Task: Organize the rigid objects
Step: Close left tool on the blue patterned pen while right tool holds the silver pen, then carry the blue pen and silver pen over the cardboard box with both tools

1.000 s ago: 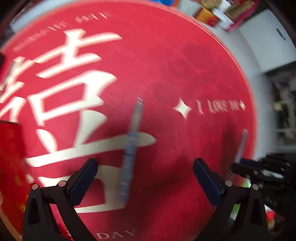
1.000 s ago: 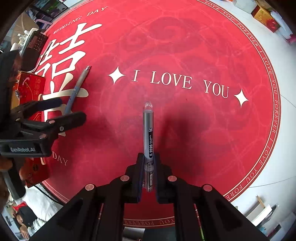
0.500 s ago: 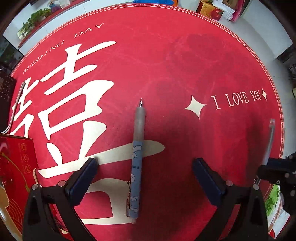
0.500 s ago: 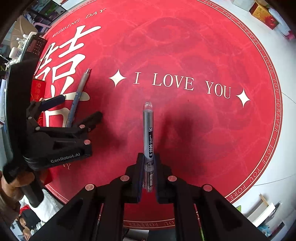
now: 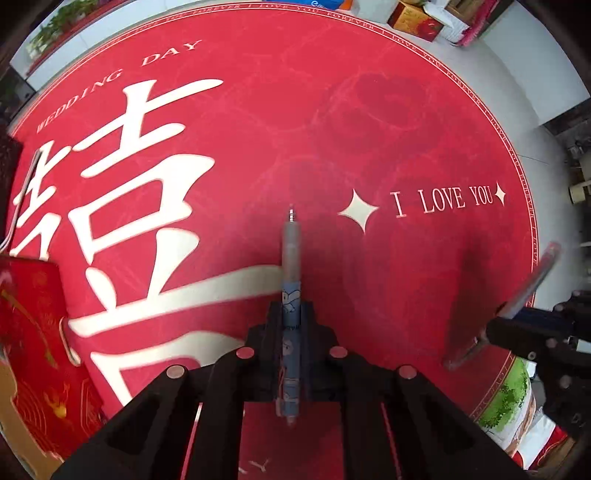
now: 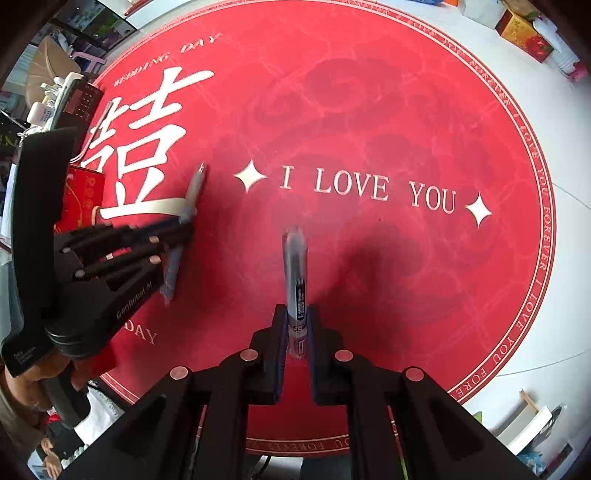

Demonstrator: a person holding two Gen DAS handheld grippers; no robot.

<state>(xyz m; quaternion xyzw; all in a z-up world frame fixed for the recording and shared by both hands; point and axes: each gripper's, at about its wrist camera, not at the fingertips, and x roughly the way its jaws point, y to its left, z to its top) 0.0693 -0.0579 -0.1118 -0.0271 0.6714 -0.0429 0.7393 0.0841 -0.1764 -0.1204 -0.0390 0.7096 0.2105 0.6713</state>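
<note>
The left gripper (image 5: 291, 347) has its two black fingers pressed together on a blue pen (image 5: 291, 295). The pen is long and thin. Its lower half wears a blue wrap with little cartoon pictures on it, too small to read. Its upper half is cloudy grey and ends in a small metal tip that points away from the camera. The pen sits above the red mat (image 5: 258, 110).

The right gripper (image 6: 295, 343) pinches a grey pen (image 6: 295, 273) the same way. This pen is smooth and dark with a clear round cap at the far end. A white label on its side has tiny writing that is blurred. On the side of the left gripper's black body, seen from the right camera, pale letters read "GenRobot.AI".

Just left of the left gripper lies a red box (image 5: 33, 350) with shiny gold drawings.

The mat is big, round and soft-looking, deep red with faint cloud swirls. Large cream Chinese writing (image 5: 122, 206) fills one side. Next to it small letters say "WEDDING DAY". Across the middle it says "I LOVE YOU" (image 6: 369, 188) between two cream four-point stars. Around the rim tiny letters repeat "I LOVE YOU FOREVER".

Past the mat, on the pale floor, sits a cardboard box (image 6: 524, 35) with a red flower picture.
</note>
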